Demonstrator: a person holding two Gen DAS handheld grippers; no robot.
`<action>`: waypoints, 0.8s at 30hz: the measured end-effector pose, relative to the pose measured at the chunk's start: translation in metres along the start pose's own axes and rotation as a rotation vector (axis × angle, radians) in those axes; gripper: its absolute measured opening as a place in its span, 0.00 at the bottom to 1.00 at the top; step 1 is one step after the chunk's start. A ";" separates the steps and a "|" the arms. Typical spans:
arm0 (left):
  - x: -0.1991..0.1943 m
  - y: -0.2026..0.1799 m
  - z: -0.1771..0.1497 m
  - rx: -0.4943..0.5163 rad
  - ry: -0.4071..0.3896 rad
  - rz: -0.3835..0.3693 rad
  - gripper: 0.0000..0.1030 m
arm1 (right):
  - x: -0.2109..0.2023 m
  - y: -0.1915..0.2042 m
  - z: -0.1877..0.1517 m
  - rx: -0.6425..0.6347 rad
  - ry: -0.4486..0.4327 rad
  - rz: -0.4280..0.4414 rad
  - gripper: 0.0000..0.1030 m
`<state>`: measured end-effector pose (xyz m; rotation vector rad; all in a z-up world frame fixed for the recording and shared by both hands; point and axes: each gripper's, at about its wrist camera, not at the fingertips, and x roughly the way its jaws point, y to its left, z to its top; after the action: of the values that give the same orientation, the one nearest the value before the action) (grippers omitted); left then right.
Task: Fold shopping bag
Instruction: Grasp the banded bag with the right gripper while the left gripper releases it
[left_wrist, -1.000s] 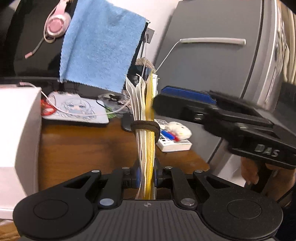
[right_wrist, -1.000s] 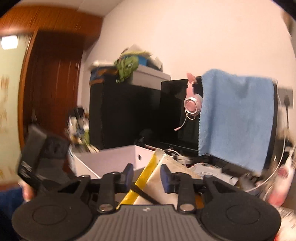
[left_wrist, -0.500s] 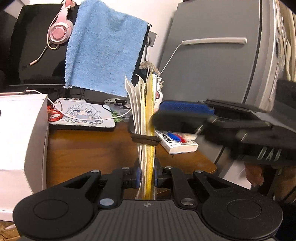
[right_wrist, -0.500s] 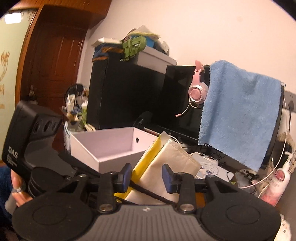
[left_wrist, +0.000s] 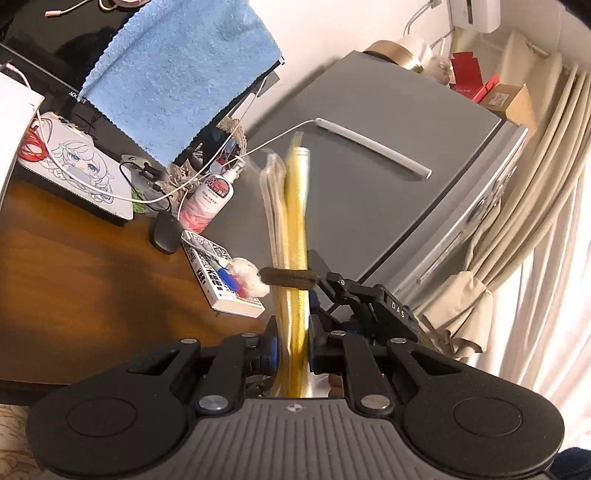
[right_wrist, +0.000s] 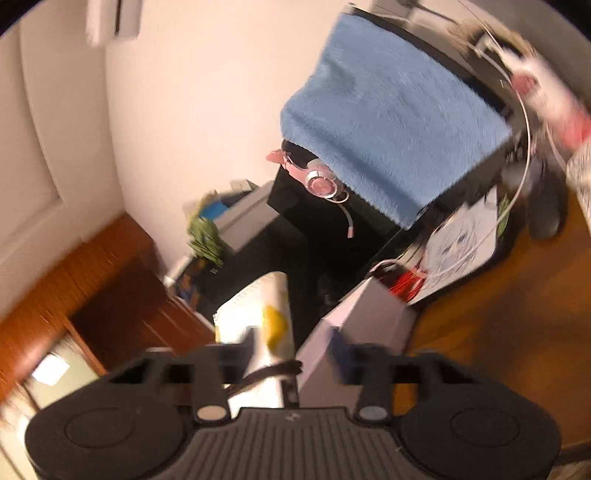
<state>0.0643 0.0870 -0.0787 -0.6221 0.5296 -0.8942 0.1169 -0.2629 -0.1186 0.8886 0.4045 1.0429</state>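
The folded shopping bag (left_wrist: 293, 229) stands edge-on, yellow and cream layers pressed flat, above the wooden desk. My left gripper (left_wrist: 293, 350) is shut on its lower end. A dark elastic band (left_wrist: 288, 280) wraps the bag just above the fingers. One of the right gripper's fingers (left_wrist: 318, 265) touches the band's right end. In the blurred right wrist view the bag (right_wrist: 269, 317) shows white with a yellow patch and lies against the left finger of my right gripper (right_wrist: 295, 354), which is open. The band (right_wrist: 271, 371) crosses the bag there.
A wooden desk (left_wrist: 92, 280) carries a white box (right_wrist: 369, 317), a mouse (left_wrist: 166, 232), a book (left_wrist: 221, 284), a lotion bottle (left_wrist: 212, 195) and cables. A blue towel (left_wrist: 177, 74) hangs over a monitor. A grey fridge (left_wrist: 388, 206) and curtains (left_wrist: 535, 221) stand to the right.
Both views have rolled over sharply, and the right one is now blurred. The right gripper has dropped from beside the bag's upper part to the band. The left grip holds unchanged.
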 end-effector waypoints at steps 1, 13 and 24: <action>0.000 0.001 0.000 -0.007 0.000 -0.003 0.14 | -0.001 -0.003 -0.001 0.006 -0.006 0.014 0.20; -0.001 0.002 -0.001 -0.017 0.017 -0.065 0.13 | 0.002 -0.002 0.003 0.012 0.012 0.072 0.32; -0.017 -0.009 0.005 0.054 0.007 0.002 0.46 | 0.016 -0.006 0.003 0.047 0.077 0.118 0.17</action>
<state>0.0540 0.0986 -0.0661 -0.5690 0.5109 -0.9064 0.1296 -0.2510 -0.1200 0.9250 0.4472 1.1827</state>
